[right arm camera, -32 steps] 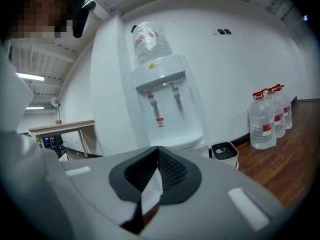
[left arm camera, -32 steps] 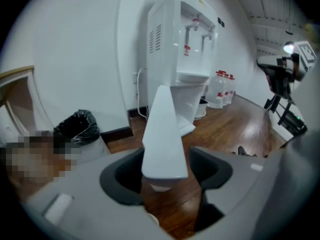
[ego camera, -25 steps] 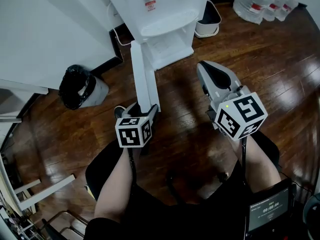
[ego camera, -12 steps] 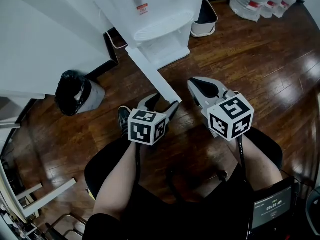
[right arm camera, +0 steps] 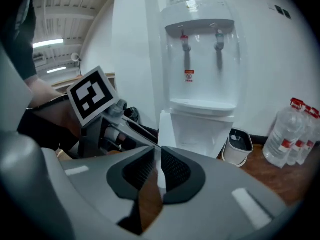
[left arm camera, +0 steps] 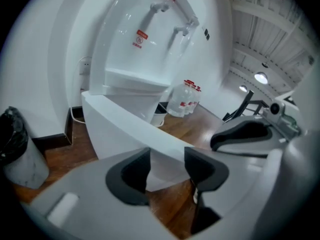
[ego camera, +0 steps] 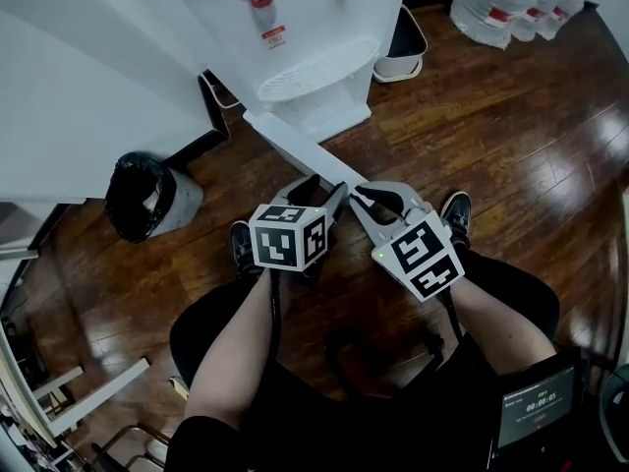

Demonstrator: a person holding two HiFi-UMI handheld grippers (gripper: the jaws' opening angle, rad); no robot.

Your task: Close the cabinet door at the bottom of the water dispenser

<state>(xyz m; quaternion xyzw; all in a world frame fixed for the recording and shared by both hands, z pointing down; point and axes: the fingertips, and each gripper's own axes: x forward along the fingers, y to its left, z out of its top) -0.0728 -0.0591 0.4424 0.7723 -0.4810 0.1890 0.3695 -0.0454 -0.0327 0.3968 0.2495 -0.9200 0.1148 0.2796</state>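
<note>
The white water dispenser point(ego camera: 314, 28) stands at the top of the head view, its bottom cabinet door point(ego camera: 290, 146) swung out towards me. My left gripper point(ego camera: 322, 187) is at the door's free end. In the left gripper view the door point(left arm camera: 125, 129) fills the space between the pads of that gripper point(left arm camera: 166, 164) as the jaws are closing on it. My right gripper point(ego camera: 361, 197) sits just right of the door's end. In the right gripper view its jaws point(right arm camera: 157, 169) are opening by a thin slit with nothing gripped. The door's edge point(right arm camera: 167, 129) shows beyond them.
A black bin bag point(ego camera: 142, 195) stands at the left by the wall. A small white bin point(ego camera: 403, 37) and several water bottles point(ego camera: 511, 3) are right of the dispenser. My shoes point(ego camera: 243, 244) rest on the wooden floor point(ego camera: 511, 136) below the grippers. A small screen point(ego camera: 531, 411) is at bottom right.
The left gripper moved right with the door's end, and its jaws narrowed onto the door. The right gripper came down and left to the door's end. The door's free end swung rightward.
</note>
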